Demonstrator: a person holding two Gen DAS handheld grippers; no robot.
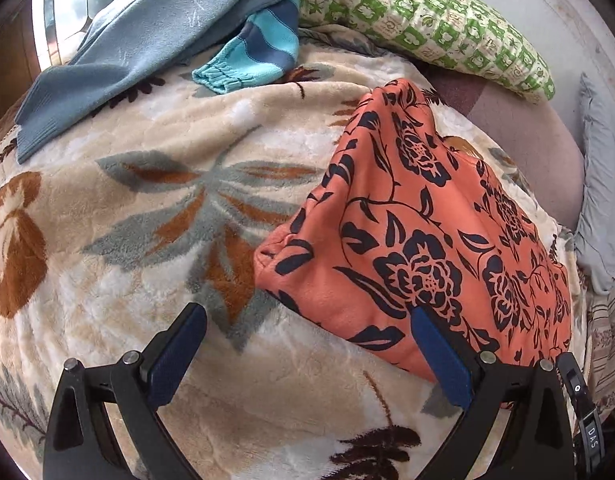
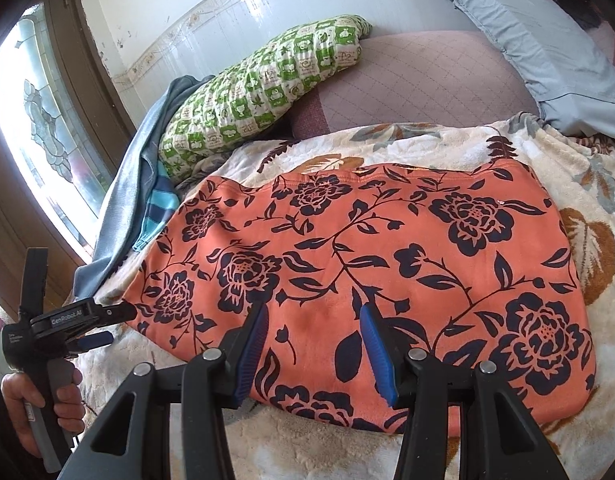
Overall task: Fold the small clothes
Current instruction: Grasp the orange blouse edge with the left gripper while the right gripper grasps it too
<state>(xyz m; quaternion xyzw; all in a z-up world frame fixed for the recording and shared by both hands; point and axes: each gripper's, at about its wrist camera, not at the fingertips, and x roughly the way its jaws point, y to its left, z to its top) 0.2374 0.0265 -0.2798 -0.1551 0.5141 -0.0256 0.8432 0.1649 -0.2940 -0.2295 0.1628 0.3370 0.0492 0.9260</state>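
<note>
An orange garment with a dark flower print lies flat and folded on the beige leaf-pattern blanket. In the left wrist view the orange garment fills the right side. My left gripper is open wide at its left corner, one finger over the cloth's edge and the other over bare blanket. My right gripper is open over the garment's near edge with nothing pinched between its blue pads. The right wrist view also shows the left gripper at the garment's left end, held by a hand.
A grey-blue sweater and a teal striped sleeve lie at the blanket's far side. A green checked pillow and a grey pillow rest against the wall. A window is at the left.
</note>
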